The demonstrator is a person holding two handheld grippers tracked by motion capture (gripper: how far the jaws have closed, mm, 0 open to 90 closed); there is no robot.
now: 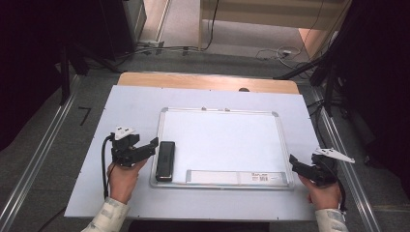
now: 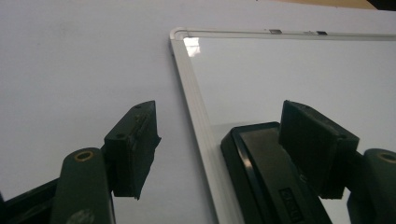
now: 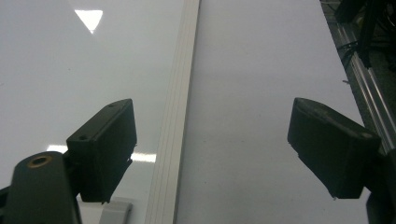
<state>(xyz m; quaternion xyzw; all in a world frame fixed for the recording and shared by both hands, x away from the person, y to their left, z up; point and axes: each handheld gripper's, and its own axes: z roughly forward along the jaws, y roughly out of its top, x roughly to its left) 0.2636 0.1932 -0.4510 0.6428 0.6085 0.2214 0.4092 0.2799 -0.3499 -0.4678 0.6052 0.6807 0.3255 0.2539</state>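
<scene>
Eraser (image 1: 165, 161) lies on the whiteboard's (image 1: 222, 140) near-left corner, board wiped clean. Left gripper (image 1: 153, 143) just left of it, jaws apart, empty. Right gripper (image 1: 293, 160) likewise empty, jaws apart, at board's right edge. Looks finished.

Glossy white whiteboard (image 1: 222, 140) with metal-looking frame, shiny black plastic eraser (image 1: 165, 160), matt pale table sheet (image 1: 130, 104)
</scene>
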